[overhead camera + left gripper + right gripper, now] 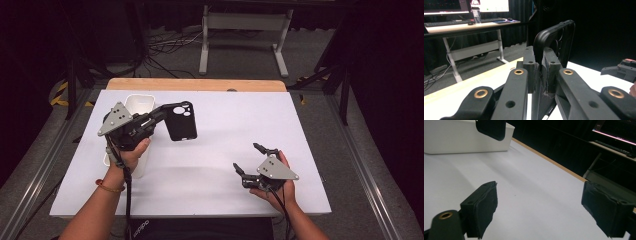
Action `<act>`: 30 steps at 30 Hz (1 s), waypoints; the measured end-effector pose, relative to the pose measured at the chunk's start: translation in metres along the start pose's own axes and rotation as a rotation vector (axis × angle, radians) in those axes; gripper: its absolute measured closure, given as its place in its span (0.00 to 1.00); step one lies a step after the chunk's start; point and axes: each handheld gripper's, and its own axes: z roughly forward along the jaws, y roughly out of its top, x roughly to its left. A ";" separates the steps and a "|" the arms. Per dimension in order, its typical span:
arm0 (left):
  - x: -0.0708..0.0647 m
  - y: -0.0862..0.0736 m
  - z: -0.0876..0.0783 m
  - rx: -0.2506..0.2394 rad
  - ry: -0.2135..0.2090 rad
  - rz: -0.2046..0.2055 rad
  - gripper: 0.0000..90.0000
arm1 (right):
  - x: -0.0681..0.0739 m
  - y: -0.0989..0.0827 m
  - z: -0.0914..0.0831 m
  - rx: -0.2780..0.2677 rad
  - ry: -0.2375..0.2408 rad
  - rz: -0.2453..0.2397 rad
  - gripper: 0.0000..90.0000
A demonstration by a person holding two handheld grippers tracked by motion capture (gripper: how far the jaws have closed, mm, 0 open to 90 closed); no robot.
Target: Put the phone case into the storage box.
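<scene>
A black phone case [180,121] hangs in the air above the white table [225,130], held by one edge in my left gripper [162,112], which is shut on it. In the left gripper view the case [555,41] stands upright between the two pads [530,68]. My right gripper [248,159] rests low over the table at the front right, its jaws spread wide with nothing between them. In the right gripper view the two pads [484,207] stand far apart over bare table, and a corner of the black case [491,128] shows at the top.
A white rectangular bin [140,107] stands at the table's left side under my left hand; the right gripper view shows its wall [466,141]. A wooden strip [195,84] runs along the table's far edge. Desk legs and cables lie on the floor beyond.
</scene>
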 end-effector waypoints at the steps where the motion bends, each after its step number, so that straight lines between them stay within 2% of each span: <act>1: 0.001 0.000 -0.001 -0.006 0.005 0.000 0.93 | 0.000 -0.001 0.001 0.006 0.002 0.003 0.14; 6: 0.004 0.002 -0.005 -0.013 0.015 0.002 0.93 | 0.001 -0.004 0.003 0.026 -0.002 -0.012 0.14; 10: 0.003 0.004 -0.006 -0.031 0.027 0.023 0.93 | 0.002 -0.006 0.003 0.025 -0.011 -0.034 0.14; 15: 0.003 0.005 -0.007 -0.032 0.033 0.031 0.93 | 0.002 -0.006 0.004 0.022 -0.009 -0.032 0.14; 19: 0.005 0.005 -0.008 -0.022 0.041 0.047 0.93 | 0.002 -0.005 0.005 0.026 0.022 0.008 0.14; 30: 0.017 0.005 -0.014 -0.031 0.064 0.041 0.93 | 0.004 -0.006 0.006 0.033 0.022 -0.014 0.15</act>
